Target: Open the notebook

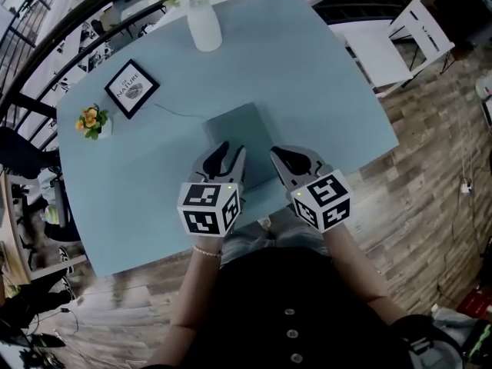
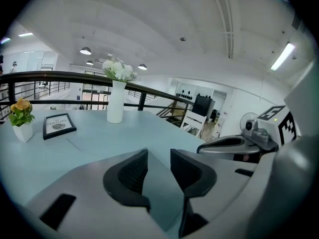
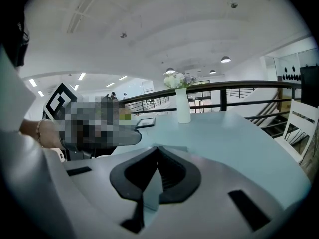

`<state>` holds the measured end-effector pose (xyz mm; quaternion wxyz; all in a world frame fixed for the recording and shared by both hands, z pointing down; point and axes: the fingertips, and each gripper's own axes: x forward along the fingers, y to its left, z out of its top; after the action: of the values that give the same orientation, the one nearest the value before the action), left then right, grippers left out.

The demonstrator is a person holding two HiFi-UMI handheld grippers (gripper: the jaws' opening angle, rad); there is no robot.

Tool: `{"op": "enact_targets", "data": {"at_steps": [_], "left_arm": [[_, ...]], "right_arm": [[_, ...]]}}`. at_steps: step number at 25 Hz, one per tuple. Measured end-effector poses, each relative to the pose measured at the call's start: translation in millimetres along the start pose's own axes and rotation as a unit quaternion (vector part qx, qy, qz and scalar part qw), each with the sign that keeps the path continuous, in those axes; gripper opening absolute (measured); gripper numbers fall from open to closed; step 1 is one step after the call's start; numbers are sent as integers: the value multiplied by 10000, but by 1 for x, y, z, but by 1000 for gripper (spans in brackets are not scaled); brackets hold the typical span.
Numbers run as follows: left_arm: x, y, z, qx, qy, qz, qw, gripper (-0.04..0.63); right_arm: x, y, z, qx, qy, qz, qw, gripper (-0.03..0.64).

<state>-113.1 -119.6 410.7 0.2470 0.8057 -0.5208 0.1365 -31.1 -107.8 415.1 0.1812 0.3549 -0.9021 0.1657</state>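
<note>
1 notebook (image 1: 240,129), closed, lies flat mid-tabletop (image 1: 323,75), right in front of me. My 2 grippers hover side by side over its near edge. L gripper (image 1: 233,154) has jaws apart w/ nothing between them. R gripper (image 1: 278,157) is clenched, tips together, empty. Farther back: 1 vase of white flowers (image 1: 204,25), 1 framed picture (image 1: 131,88), 1 small pot of orange flowers (image 1: 92,121). 1 white chair (image 1: 400,41) stands off the tabletop's far-right corner.

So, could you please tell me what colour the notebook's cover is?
The notebook is plain grey-blue, slightly darker than the table; clearest in the head view.
</note>
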Motion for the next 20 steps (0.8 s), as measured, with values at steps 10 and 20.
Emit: {"op": "enact_targets", "data": {"at_steps": [10, 20], "left_arm": [[3, 5, -2, -158, 21, -172, 9997, 141], [4, -6, -12, -260, 113, -251, 9993, 141]], "right_arm": [[12, 3, 2, 91, 61, 123, 9999, 6], [10, 1, -3, 126, 122, 258, 9995, 6]]}}
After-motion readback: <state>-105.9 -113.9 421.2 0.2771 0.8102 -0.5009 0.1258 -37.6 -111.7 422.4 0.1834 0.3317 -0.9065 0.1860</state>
